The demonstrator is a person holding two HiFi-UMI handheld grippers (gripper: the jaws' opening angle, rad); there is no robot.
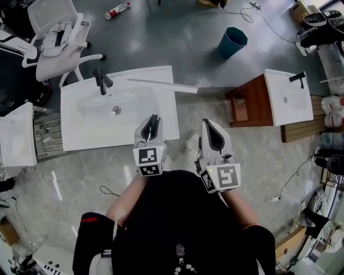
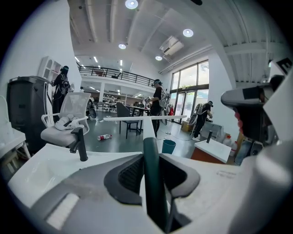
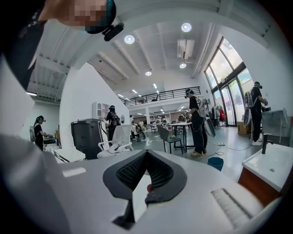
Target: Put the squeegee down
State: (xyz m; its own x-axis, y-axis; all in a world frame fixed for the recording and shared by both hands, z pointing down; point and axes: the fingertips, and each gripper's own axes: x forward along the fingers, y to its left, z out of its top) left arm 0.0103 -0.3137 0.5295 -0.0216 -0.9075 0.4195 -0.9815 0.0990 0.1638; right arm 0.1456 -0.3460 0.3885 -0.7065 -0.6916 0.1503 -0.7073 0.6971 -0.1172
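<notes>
You are clamping the squeegee (image 1: 161, 84) by its dark handle in your left hand-held gripper (image 1: 154, 119), with the blade jutting ahead above the white surface (image 1: 75, 134). Your right hand-held gripper (image 1: 209, 124), alongside, is sitting closed on nothing. Releasing from up here, you are risking it bouncing off the edge.

White washbasin (image 1: 86, 126), left, with black tap (image 1: 101, 80) at its far rim. White office chair (image 1: 56, 35), far left. Plastic bottle (image 1: 117, 10) lying on grey floor (image 1: 177, 37), far. Teal bin (image 1: 231, 42), far, right of centre. Second white basin (image 1: 287, 96) on wooden cabinet (image 1: 252, 102), right.
</notes>
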